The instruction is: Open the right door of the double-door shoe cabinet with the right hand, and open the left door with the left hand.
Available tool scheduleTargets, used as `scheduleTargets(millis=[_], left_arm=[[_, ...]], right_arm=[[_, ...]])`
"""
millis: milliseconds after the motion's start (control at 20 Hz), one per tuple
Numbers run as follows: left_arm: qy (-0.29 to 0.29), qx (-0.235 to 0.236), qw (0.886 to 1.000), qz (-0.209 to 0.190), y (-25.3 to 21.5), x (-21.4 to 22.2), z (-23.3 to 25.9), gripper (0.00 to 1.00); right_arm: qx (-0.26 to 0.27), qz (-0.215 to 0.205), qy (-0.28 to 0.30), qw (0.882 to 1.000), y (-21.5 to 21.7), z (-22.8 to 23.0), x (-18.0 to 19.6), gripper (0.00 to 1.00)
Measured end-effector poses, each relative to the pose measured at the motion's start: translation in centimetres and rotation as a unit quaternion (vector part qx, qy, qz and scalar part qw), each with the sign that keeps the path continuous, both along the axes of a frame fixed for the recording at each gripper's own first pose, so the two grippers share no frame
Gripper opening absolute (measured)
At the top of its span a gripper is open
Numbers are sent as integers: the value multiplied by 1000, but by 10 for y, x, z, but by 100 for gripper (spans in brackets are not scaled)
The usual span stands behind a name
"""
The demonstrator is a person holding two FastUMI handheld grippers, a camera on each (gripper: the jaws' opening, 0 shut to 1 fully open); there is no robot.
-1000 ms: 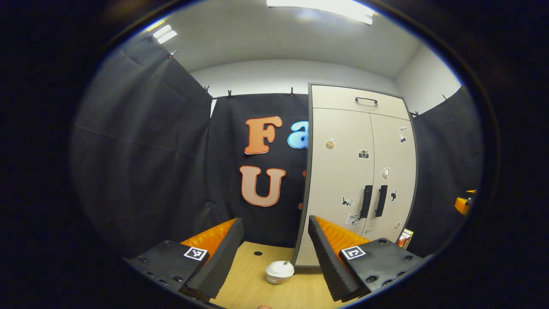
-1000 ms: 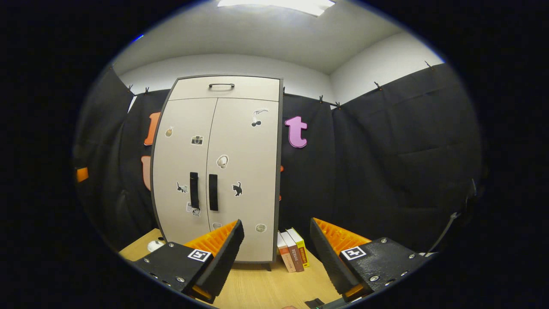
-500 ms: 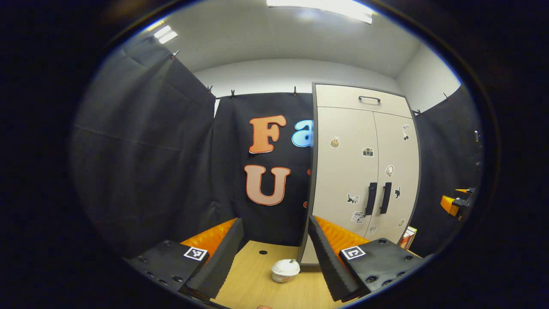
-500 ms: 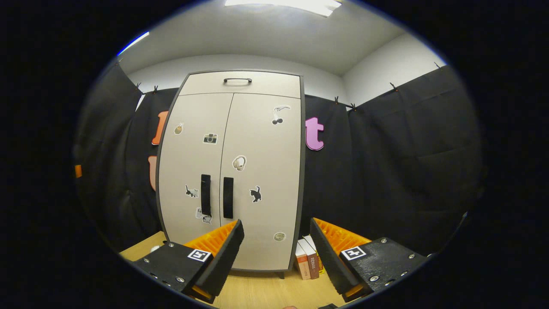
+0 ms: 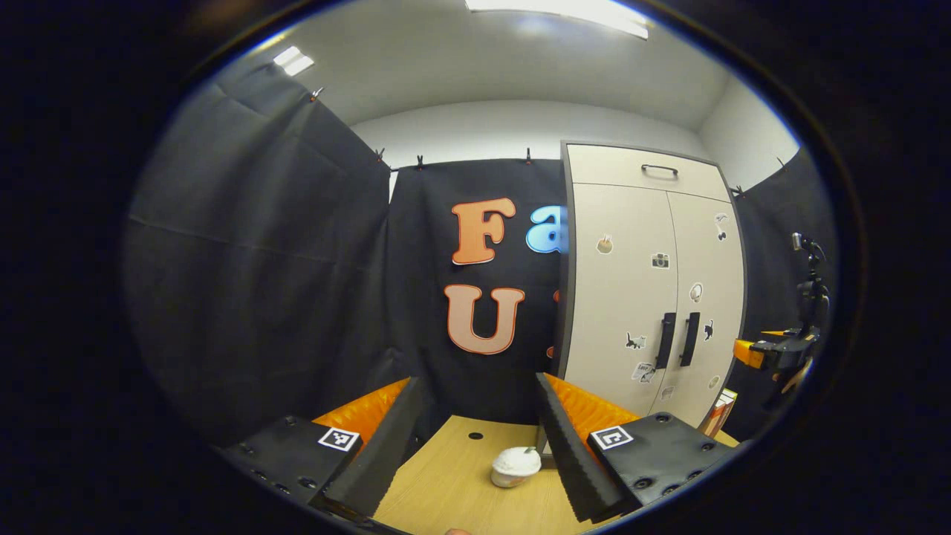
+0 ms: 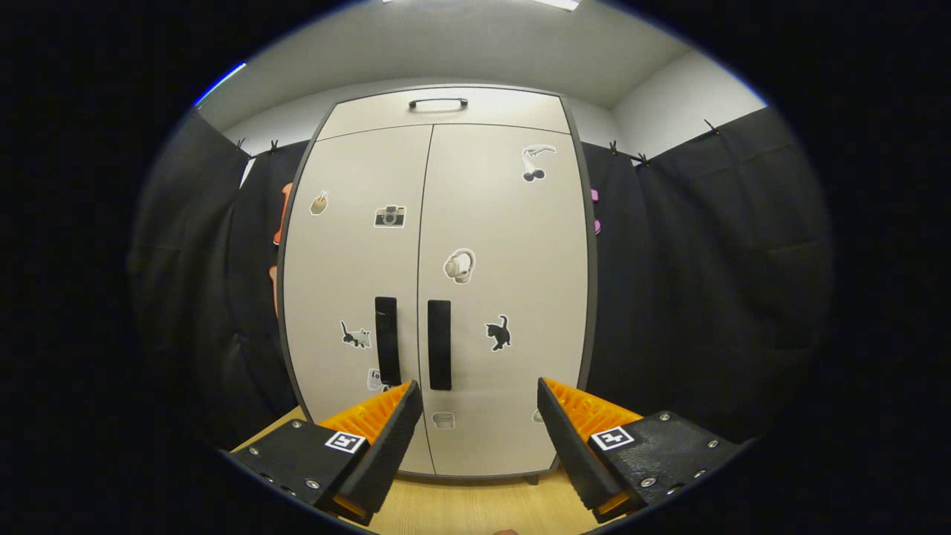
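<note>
Left tool (image 5: 477, 431) is held level, its two fingers spread wide with nothing between them. Right tool (image 6: 479, 435) points straight ahead, fingers (image 6: 386, 446) likewise parted and empty. Far off the left tool's right side, the right tool (image 5: 773, 353) hangs in the air.

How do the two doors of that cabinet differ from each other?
The left door carries a camera sticker and a walking-cat sticker; the right door has a headphones sticker and a black cat. The left door's handle is near its right edge, the right door's handle near its left edge. Both are beige, shut, with dark upright handles.
</note>
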State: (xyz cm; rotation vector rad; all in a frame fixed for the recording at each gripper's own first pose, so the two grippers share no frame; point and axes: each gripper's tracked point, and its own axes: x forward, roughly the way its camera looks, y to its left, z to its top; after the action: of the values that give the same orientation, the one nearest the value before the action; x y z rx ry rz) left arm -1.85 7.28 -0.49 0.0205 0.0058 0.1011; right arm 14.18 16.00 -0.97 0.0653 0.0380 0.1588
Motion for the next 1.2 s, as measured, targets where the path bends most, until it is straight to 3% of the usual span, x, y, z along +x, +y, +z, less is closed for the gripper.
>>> scheduleTargets(millis=[350, 800, 1200], left_arm=[[4, 0, 1000, 7, 12, 8, -5, 97], [16, 2, 1000, 20, 26, 24, -15, 97], [20, 0, 999, 37, 44, 33, -19, 97]], right_arm=[[-8, 6, 1, 1000, 36, -3, 66, 94], [17, 1, 47, 999, 58, -29, 141, 90], [45, -3, 67, 997, 63, -38, 159, 64]])
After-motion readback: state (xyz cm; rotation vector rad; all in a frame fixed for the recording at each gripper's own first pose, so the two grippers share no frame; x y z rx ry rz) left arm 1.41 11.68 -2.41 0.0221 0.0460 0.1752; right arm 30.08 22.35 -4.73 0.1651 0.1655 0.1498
